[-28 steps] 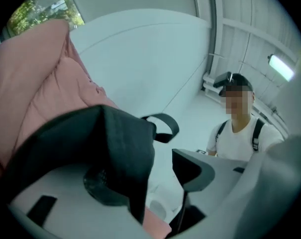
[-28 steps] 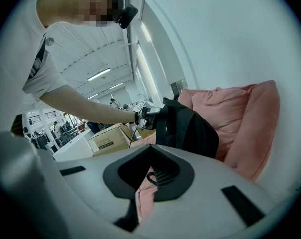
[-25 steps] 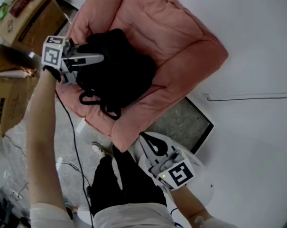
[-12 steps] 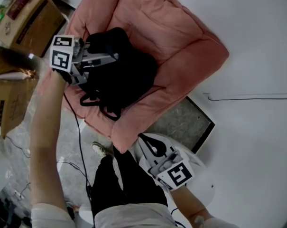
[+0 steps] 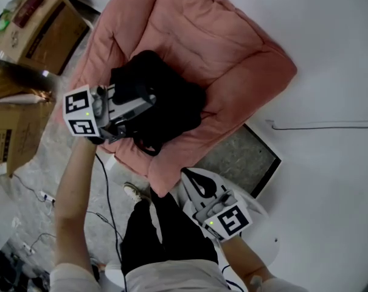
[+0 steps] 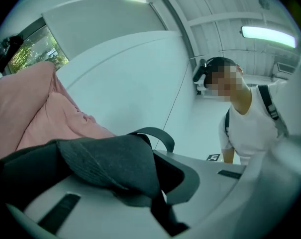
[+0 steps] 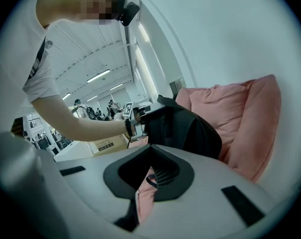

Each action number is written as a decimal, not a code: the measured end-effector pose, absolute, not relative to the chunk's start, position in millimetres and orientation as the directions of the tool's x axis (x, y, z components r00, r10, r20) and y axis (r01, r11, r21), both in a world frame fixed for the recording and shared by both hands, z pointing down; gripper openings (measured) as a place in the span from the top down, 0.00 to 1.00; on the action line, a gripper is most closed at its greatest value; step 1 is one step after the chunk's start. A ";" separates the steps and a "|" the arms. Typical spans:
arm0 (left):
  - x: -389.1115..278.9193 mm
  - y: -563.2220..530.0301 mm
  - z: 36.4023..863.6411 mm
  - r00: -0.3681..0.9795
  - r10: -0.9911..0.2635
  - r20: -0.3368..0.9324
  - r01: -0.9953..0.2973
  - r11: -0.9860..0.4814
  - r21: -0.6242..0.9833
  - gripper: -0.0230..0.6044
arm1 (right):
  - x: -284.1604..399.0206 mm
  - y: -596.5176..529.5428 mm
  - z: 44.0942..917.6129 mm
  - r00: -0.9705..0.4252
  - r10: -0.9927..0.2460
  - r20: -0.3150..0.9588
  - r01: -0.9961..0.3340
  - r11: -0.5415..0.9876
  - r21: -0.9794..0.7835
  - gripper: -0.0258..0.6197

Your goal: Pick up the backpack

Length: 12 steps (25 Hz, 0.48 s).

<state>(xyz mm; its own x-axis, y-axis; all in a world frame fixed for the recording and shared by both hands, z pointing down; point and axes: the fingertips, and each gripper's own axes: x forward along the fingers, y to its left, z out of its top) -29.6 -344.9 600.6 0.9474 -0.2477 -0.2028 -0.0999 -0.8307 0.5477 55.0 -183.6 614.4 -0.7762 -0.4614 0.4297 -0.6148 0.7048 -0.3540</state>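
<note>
Inside the pink cushion (image 5: 232, 47), the backpack (image 5: 174, 102) seemingly rests.

Head view: I can't see the jaw tips of my left gripper (image 5: 146, 101), sunk in the black backpack (image 5: 174, 99), which hides the middle of the pink cushion (image 5: 232, 47). Cardboard box (image 5: 7, 135) runs off the left edge. In the right gripper view, distant figures (image 7: 79, 105) are too small to read.
</note>
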 end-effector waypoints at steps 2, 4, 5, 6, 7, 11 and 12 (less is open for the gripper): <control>-28.0 -321.5 592.6 0.934 -0.275 -0.226 -0.114 -0.832 0.543 0.93 | 54.8 -184.5 612.5 -0.779 -0.463 0.422 -0.613 0.706 -0.356 0.93; -31.8 -305.8 584.1 0.913 -0.321 -0.250 -0.141 -0.827 0.544 0.93 | 54.4 -184.0 610.3 -0.782 -0.461 0.420 -0.609 0.709 -0.355 0.93; -34.9 -299.9 580.0 0.902 -0.349 -0.255 -0.166 -0.825 0.540 0.93 | 54.1 -183.0 609.4 -0.783 -0.460 0.419 -0.608 0.711 -0.354 0.93; -38.2 -294.3 576.1 0.891 -0.377 -0.253 -0.197 -0.823 0.532 0.93 | 53.7 -181.6 608.4 -0.783 -0.459 0.419 -0.607 0.712 -0.353 0.93; -41.4 -288.3 572.0 0.882 -0.402 -0.247 -0.229 -0.822 0.521 0.93 | 53.0 -179.9 607.0 -0.783 -0.460 0.419 -0.607 0.712 -0.353 0.93; -45.8 -260.8 556.5 0.872 -0.441 -0.213 -0.307 -0.832 0.462 0.93 | 49.5 -172.4 601.5 -0.777 -0.462 0.427 -0.612 0.713 -0.342 0.93; -45.3 -254.6 554.5 0.873 -0.442 -0.206 -0.316 -0.835 0.451 0.93 | 49.5 -170.5 601.2 -0.775 -0.464 0.430 -0.614 0.713 -0.339 0.93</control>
